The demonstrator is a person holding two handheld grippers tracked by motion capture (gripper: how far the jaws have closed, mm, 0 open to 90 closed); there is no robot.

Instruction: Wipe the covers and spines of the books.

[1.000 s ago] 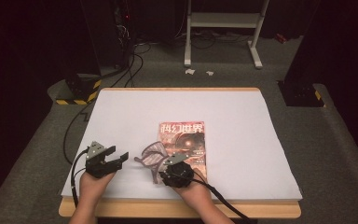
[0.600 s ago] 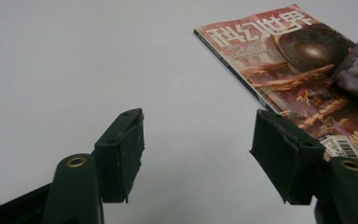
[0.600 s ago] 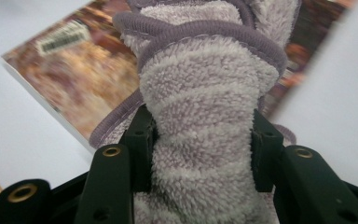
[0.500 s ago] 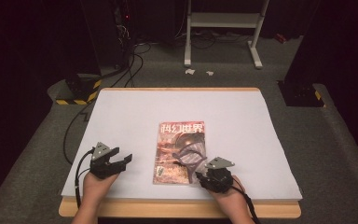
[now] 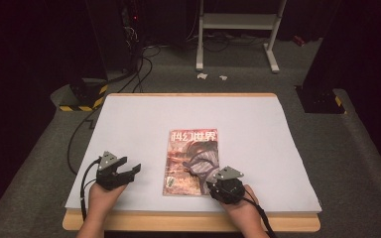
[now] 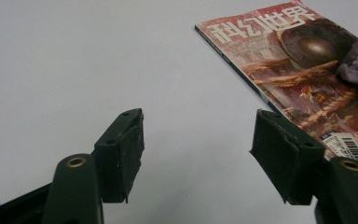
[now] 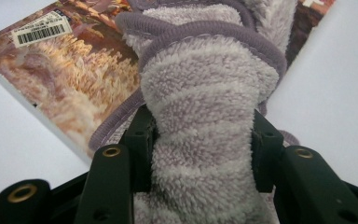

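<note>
My right tool (image 5: 215, 179) grips the bunched lilac cloth (image 7: 205, 116) between its jaws and has swept it rightward, then partway back, across the magazine (image 5: 191, 148) cover: I judge wiping is underway. My left tool (image 5: 124, 171) waits wide and empty on the tabletop (image 5: 258, 124) beside it.

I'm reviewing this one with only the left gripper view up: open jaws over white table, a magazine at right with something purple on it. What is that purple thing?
Observer: A striped purple towel, bunched between the jaws of the right gripper, which is shut on it.
Operator: Is the towel lying on the magazine?
Observer: Partly. In the high view it drapes over the near right part of the magazine.
Operator: Anything else on the table?
Observer: No, just the left gripper, open, left of the magazine on the white table.
</note>
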